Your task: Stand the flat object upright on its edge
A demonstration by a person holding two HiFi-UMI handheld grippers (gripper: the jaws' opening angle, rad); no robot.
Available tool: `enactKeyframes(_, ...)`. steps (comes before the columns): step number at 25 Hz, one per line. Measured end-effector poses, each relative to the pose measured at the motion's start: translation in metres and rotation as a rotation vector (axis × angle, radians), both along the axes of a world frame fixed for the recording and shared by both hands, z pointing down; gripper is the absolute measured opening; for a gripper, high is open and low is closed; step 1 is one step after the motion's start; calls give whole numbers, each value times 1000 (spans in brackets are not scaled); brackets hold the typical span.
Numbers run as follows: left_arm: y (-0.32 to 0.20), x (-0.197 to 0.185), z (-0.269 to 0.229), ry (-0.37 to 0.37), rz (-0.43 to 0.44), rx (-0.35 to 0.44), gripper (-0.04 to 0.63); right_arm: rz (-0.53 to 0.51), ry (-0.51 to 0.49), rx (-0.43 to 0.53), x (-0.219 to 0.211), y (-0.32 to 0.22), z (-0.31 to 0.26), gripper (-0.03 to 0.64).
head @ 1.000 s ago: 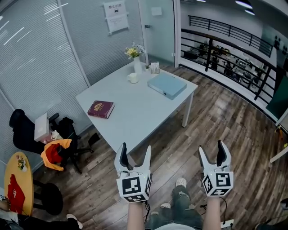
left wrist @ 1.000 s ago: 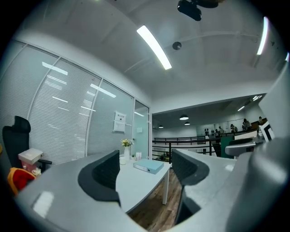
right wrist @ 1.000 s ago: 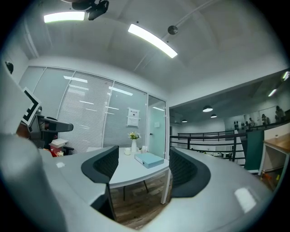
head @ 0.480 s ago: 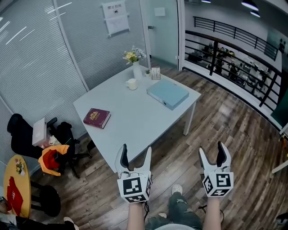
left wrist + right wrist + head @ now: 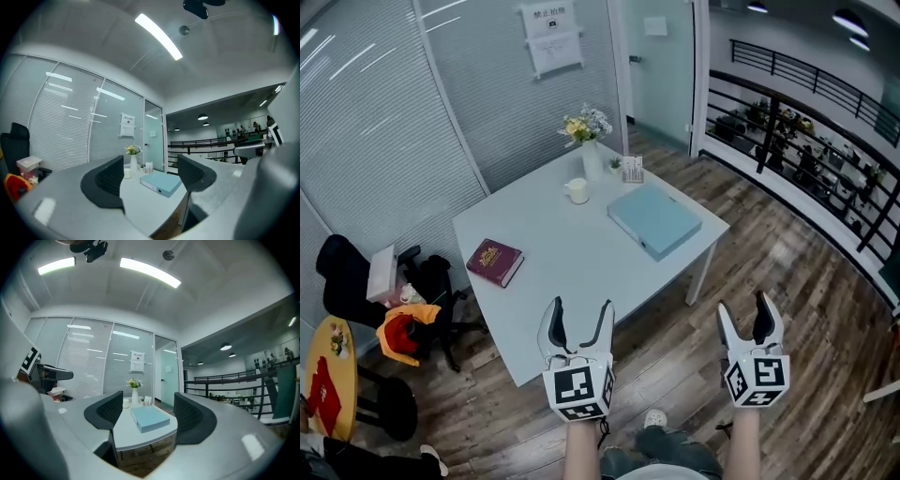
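A pale table stands on plank floor ahead of the left gripper. Glass walls with blinds rise beyond it.

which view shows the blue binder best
Head view: the binder lies flat on the table, whole top visible from above. The left and right gripper views show it too, but small, at a low angle.
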State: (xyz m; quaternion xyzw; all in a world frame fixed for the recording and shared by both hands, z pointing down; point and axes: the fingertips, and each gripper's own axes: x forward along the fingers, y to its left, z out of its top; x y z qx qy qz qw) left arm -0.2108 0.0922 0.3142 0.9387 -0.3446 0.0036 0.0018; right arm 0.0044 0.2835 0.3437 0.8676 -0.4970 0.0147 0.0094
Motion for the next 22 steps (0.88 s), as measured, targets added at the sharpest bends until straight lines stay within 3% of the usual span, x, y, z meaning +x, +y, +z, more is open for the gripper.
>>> enactKeyframes(11,-16,63,10,-29,-41,-3,348,-55,-22,-10,67,-30,15,359)
enactKeyframes(22,-57,124,22,-42,-16,-15,348,-26,-34,-15,123,-62,27,353)
